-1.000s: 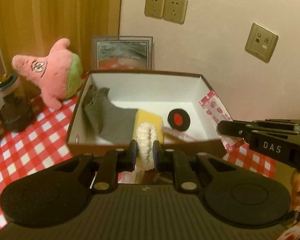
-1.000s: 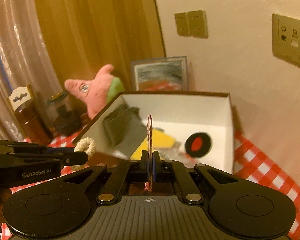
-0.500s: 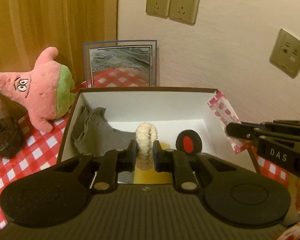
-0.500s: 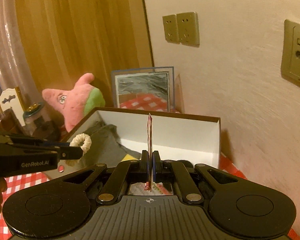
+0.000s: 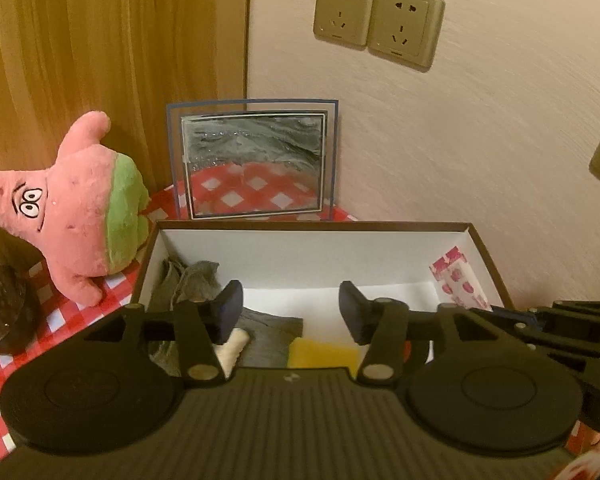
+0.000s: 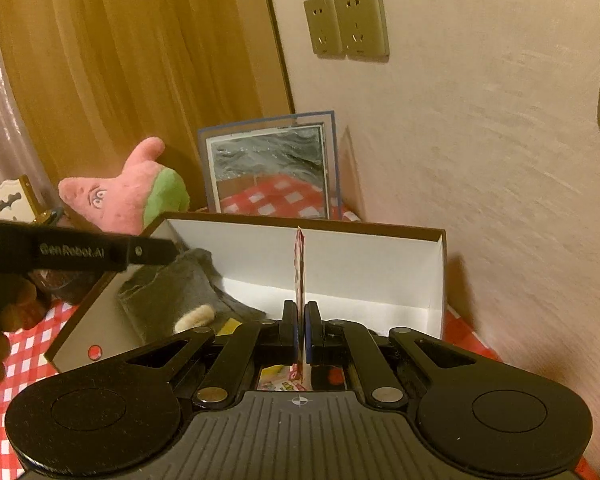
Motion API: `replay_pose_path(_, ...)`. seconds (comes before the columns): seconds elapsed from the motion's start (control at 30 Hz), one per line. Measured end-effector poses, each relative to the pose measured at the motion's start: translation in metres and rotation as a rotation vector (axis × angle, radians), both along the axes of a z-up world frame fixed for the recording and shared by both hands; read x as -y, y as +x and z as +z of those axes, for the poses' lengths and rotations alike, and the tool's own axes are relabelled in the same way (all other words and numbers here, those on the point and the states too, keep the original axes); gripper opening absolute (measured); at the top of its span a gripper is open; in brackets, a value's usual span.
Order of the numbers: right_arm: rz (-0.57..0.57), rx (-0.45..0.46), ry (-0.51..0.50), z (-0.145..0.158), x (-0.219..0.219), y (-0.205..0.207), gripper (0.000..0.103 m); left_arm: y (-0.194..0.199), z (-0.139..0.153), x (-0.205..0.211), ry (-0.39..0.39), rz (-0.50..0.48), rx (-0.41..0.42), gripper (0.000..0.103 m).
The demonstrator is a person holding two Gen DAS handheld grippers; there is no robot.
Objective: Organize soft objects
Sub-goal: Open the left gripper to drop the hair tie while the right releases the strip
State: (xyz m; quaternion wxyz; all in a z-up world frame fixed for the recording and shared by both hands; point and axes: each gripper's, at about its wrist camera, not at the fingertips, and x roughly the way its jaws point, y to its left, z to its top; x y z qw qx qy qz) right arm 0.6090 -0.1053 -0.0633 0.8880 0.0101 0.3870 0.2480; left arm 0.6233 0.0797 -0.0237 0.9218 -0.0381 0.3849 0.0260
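Observation:
My left gripper (image 5: 292, 312) hangs over the brown, white-lined box (image 5: 312, 225), its jaws opening with nothing between them. A cream rope ring (image 5: 230, 350) lies below on the grey cloth (image 5: 196, 276), beside a yellow sponge (image 5: 324, 354). My right gripper (image 6: 300, 320) is shut on a thin red-and-white packet (image 6: 300, 264), held upright over the box's right half. In the left wrist view the packet (image 5: 458, 280) stands near the box's right wall. In the right wrist view the rope ring (image 6: 196, 316) rests on the grey cloth (image 6: 172, 288).
A pink and green starfish plush (image 5: 80, 216) lies left of the box on the red checked tablecloth (image 5: 28, 332). A framed picture (image 5: 254, 160) leans on the wall behind the box. A dark jar (image 5: 0, 304) stands at the far left. The wall (image 6: 480, 160) is close on the right.
The left jaws have spread apart and the cream rope ring has dropped from them onto the grey cloth. Both grippers have moved forward over the box. The right still grips the packet.

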Motion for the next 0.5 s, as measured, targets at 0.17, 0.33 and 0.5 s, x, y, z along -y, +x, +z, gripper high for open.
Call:
replay_pose_path(0.17, 0.003, -0.012, -0.007, -0.006, -0.002, 0.006, 0.003, 0.0, -0.007, -0.005, -0.002, 0.007, -0.025, 0.053)
replay_pose_path(0.33, 0.008, -0.022, -0.01, -0.011, -0.006, 0.012, 0.003, -0.005, -0.012, -0.012, -0.003, 0.019, -0.04, 0.053)
replay_pose_path(0.5, 0.005, -0.023, 0.005, -0.015, -0.012, 0.02, 0.004, -0.011, -0.013, -0.02, -0.005, 0.031, -0.045, 0.053)
